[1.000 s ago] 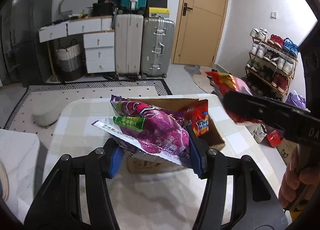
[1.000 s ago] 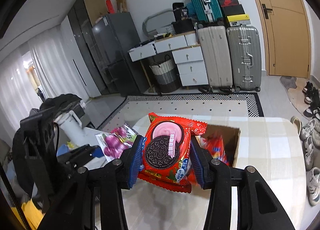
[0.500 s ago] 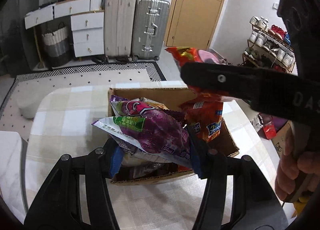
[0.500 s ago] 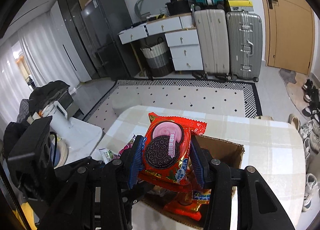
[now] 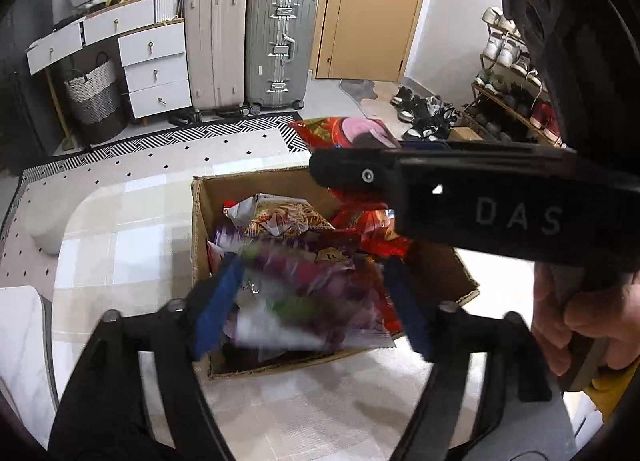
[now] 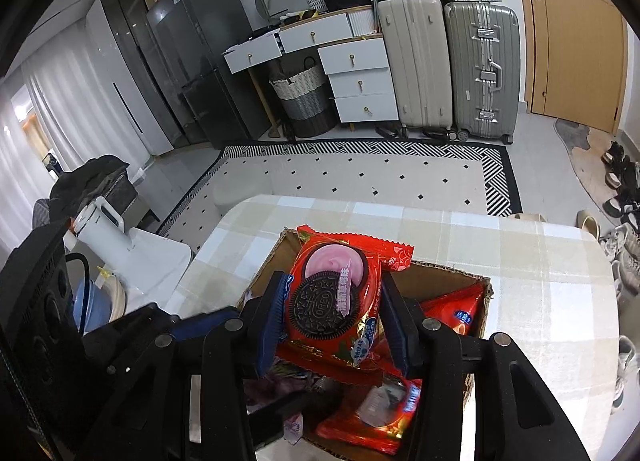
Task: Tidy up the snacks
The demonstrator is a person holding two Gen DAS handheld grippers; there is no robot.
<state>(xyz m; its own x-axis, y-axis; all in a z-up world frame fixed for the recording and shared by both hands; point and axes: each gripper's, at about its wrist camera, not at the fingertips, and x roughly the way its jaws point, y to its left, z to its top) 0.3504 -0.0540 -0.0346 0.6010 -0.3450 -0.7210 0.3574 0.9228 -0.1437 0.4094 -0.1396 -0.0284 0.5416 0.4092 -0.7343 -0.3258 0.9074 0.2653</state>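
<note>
An open cardboard box (image 5: 199, 229) stands on the checked tablecloth (image 5: 120, 245), part-filled with snack packets (image 5: 288, 217). My left gripper (image 5: 312, 281) hangs over the box's near side, its jaws opening. A purple snack bag (image 5: 304, 301) lies blurred between the blue pads (image 5: 216, 301), which stand clear of its edges. My right gripper (image 6: 334, 301) is shut on a red Oreo packet (image 6: 344, 261), held upright over the box (image 6: 486, 301). Red packets (image 6: 452, 309) lie inside below it. In the left wrist view the right gripper's black arm (image 5: 480, 201) crosses above the box, with a hand (image 5: 580, 321) on its handle.
Two suitcases (image 5: 248, 41) and white drawers (image 5: 156, 65) with a woven basket (image 5: 94, 97) line the far wall beside a wooden door (image 5: 368, 9). A shoe rack (image 5: 508, 93) stands at the right. A white kettle (image 6: 102, 225) sits on a side surface left of the table.
Both grippers have come forward and down over the box. The left jaws have spread and the purple bag has come loose between them. The right still grips the Oreo packet.
</note>
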